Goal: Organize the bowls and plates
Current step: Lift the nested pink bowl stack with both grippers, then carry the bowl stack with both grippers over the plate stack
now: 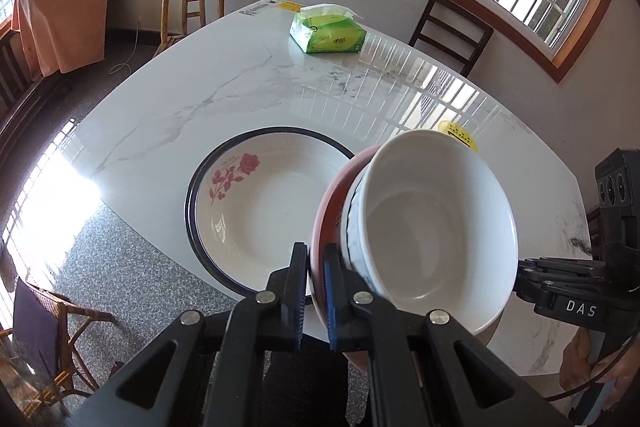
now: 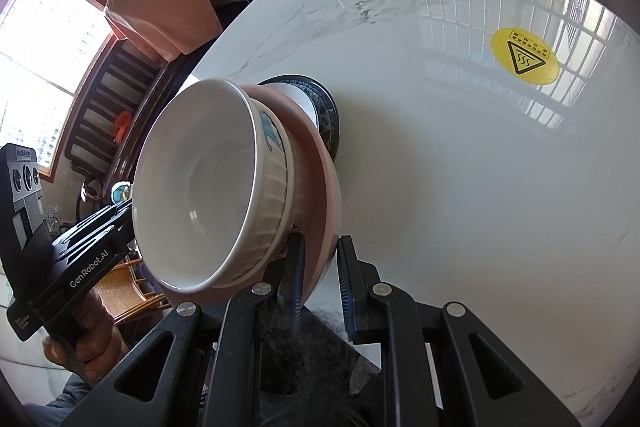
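A stack of bowls hangs tilted above the table: a pink-red outer bowl with white bowls nested in it. My left gripper is shut on the pink bowl's near rim. My right gripper straddles the opposite rim of the pink bowl, one finger inside and one outside, with a sliver of gap at the outer pad. A deep white plate with a dark rim and a red rose lies on the table under the stack. In the right wrist view only an edge of the plate shows behind the bowls.
The white marble table carries a green tissue pack at the far side and a yellow warning sticker. Wooden chairs stand around it. A person's hand holds the left gripper handle.
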Demonstrator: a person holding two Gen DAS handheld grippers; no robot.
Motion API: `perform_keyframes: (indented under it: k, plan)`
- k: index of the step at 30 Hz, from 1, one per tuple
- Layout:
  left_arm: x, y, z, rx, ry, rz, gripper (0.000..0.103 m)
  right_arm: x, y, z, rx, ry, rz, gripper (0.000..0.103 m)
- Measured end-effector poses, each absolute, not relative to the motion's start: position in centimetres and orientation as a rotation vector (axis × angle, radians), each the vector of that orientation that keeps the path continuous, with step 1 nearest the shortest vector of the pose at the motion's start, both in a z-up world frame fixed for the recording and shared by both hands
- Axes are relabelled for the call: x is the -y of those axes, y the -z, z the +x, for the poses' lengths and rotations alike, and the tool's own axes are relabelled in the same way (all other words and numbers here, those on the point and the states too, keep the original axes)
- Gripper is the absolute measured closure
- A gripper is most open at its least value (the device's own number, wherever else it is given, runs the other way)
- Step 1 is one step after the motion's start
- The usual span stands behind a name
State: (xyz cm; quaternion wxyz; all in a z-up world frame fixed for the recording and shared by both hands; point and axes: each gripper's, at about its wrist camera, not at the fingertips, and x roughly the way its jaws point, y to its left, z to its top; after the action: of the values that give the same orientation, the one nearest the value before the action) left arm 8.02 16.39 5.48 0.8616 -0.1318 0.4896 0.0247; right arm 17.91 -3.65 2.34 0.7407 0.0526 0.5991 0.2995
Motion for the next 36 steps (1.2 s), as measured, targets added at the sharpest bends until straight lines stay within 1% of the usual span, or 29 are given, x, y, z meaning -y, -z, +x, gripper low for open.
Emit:
perform_keyframes:
  k: [16,36]
  plan:
    - [-21.2,-5.6,8.8,-1.021,-0.121,-0.331,0.097,-0.5,-3.0,19.3,-1.326,-0.72,0.078,0.085]
    - [-23.8,-5.4,10.1,-1.022,-0.166,-0.36,0.097,-2.7,-3.4,20.5,-1.327,-0.743,0.084,0.085]
